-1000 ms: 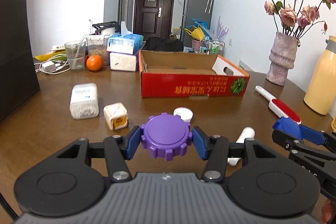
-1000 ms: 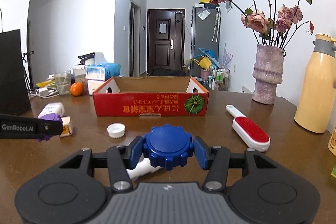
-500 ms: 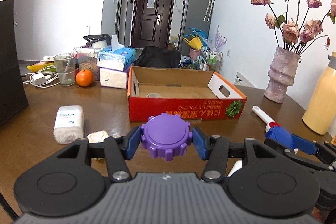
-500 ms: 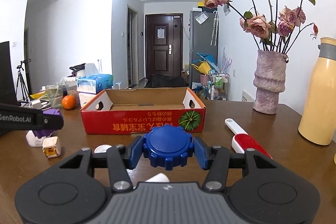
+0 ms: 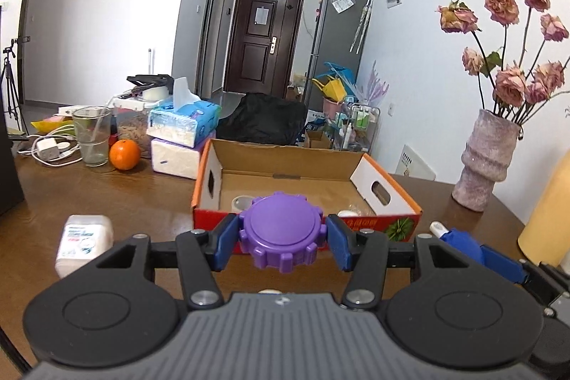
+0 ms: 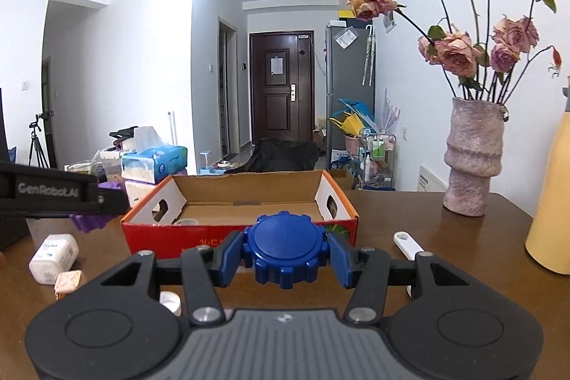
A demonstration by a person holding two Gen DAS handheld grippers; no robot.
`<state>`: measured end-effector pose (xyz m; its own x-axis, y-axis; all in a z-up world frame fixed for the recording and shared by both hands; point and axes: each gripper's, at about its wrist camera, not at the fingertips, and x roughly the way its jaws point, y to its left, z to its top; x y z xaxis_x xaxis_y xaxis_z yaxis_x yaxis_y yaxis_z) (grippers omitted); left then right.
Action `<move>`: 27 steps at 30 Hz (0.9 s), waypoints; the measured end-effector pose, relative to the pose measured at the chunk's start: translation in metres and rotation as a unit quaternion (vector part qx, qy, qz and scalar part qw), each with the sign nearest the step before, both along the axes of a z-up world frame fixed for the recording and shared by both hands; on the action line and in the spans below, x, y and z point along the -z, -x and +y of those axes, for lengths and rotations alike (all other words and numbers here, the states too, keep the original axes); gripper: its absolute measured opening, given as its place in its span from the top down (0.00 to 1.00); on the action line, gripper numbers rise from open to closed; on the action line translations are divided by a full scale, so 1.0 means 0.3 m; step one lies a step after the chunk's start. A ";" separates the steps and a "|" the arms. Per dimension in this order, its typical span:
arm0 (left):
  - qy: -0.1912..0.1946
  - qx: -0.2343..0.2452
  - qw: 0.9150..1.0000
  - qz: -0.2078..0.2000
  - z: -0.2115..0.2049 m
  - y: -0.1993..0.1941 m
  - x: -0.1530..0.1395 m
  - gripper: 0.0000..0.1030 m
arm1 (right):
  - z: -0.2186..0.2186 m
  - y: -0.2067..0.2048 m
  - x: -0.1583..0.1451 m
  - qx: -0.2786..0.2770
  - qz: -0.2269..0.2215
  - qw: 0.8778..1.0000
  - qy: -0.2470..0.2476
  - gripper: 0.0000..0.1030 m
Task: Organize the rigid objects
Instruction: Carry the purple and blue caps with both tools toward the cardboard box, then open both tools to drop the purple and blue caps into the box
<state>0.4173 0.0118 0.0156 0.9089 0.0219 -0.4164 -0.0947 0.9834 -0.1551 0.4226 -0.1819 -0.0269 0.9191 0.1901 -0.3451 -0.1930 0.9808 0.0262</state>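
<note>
My left gripper (image 5: 281,232) is shut on a purple gear-shaped cap (image 5: 281,229), held above the table in front of the red cardboard box (image 5: 392,221). My right gripper (image 6: 285,251) is shut on a blue gear-shaped cap (image 6: 286,246), also in front of the box (image 6: 149,234). The box holds a tape roll (image 5: 241,202) and a small white item (image 5: 345,213). A white bottle (image 5: 82,237) and a small beige cube (image 6: 69,282) lie on the table to the left. The left gripper shows at the left of the right wrist view (image 6: 89,218).
A lint brush (image 6: 408,244) lies right of the box. A vase of dried roses (image 6: 472,159) and a yellow thermos (image 6: 550,202) stand at the right. Tissue packs (image 5: 183,138), an orange (image 5: 124,155), a glass (image 5: 92,136) and cables sit at the back left. A white lid (image 6: 170,301) lies near.
Both grippers have risen and moved toward the box, each still holding its cap. The box interior now shows from above its front wall.
</note>
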 end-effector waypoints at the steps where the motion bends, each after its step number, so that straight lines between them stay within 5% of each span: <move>1: 0.000 -0.002 1.000 0.001 -0.002 -0.014 0.001 0.47 | 0.002 -0.015 0.002 -0.001 0.001 1.000 -0.001 0.50; 27: 0.025 -0.032 0.999 0.012 0.030 -0.417 0.074 0.47 | 0.057 -0.441 0.002 -0.032 0.009 0.999 -0.003 0.50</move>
<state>0.5424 0.0207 -0.0065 0.8961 0.0585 -0.4400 -0.1619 0.9661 -0.2012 0.5550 -0.1647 -0.0276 0.8987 0.2510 -0.3596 -0.2553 0.9662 0.0364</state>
